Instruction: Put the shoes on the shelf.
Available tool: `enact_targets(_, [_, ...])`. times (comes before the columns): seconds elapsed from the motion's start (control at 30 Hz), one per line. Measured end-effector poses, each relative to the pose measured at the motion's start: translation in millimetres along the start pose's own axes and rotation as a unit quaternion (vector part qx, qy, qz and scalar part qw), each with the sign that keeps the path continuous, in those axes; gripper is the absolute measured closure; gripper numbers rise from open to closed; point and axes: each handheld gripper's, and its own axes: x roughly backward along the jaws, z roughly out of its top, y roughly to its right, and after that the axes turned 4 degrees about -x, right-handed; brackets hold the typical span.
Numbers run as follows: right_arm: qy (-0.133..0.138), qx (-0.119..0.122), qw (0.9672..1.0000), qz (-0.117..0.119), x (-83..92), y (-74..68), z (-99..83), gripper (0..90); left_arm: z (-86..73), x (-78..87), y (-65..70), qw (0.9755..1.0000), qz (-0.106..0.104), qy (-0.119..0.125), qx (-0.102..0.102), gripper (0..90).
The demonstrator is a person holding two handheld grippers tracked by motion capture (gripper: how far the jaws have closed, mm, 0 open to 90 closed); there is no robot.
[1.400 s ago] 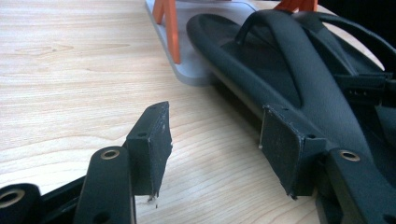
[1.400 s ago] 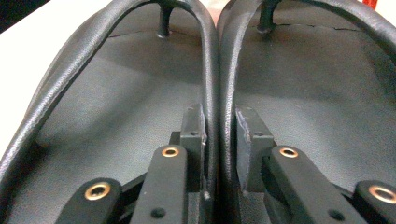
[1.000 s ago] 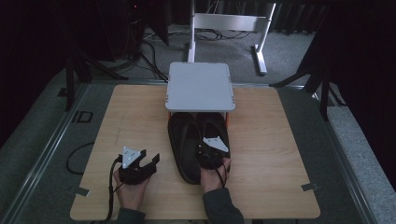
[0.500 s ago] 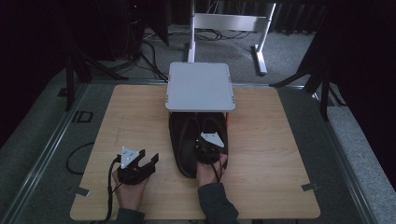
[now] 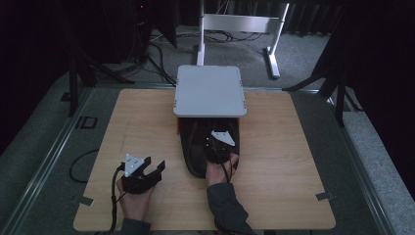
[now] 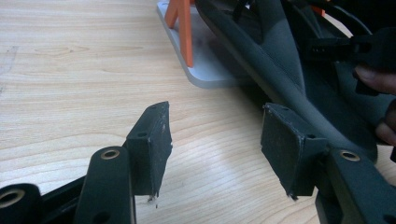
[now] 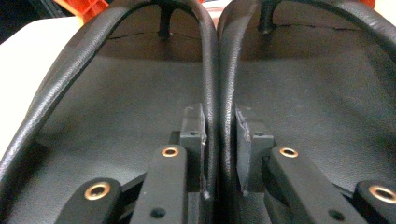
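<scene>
**A:** What's the right gripper (image 5: 219,147) got hold of there?

**B:** The pair of black leather flip-flop sandals (image 5: 205,147), lying side by side in the middle of the pale wooden surface (image 5: 293,161), toes tucked under the grey flat-topped stand (image 5: 209,90) at the far edge. Look along that gripper: its fingers (image 7: 194,135) are clenched on the two inner straps (image 7: 215,93), pressed together where the sandals meet.

**A:** Why both straps at once?

**B:** My guess is so one hand can shift the two as a single bundle. Pinch where they touch and neither sandal gets left behind or swings off on its own.

**A:** And the left gripper (image 5: 151,169)?

**B:** Resting near the front edge, left of the sandals and clear of them. Its fingers (image 6: 152,140) are released, standing apart over bare wood with nothing between them. They point toward the nearer sandal's sole, so I'd say it is waiting to steady or take the pair if needed.

**A:** What's the orange piece behind it?

**B:** An orange leg (image 6: 183,28) on a grey base plate (image 6: 205,70), the foot of that stand. The sandals lie right against it, which is probably why they're gripped from the heel side, where there's room.
</scene>
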Motion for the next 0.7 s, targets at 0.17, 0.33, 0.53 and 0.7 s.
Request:
enact_targets(0.17, [0.002,-0.004,1.0,-0.002,-7.4,-1.2,6.2,75.5,0.3,1.3,-1.7,1.0,0.0,0.002,0.003,43.3])
enact_targets(0.33, [0.004,-0.008,1.0,-0.003,-11.6,-2.1,9.2,75.5,0.3,2.0,-2.1,1.0,0.0,0.003,0.005,43.3])
enact_targets(0.53, [0.003,-0.01,0.9999,-0.005,-22.0,-1.4,11.4,75.5,0.0,3.7,-3.4,1.0,0.0,0.005,0.008,43.3])
enact_targets(0.7, [-0.001,-0.016,0.9999,-0.004,-29.7,1.0,14.0,75.4,-0.2,5.4,-4.7,0.9999,0.0,0.006,0.011,43.3])
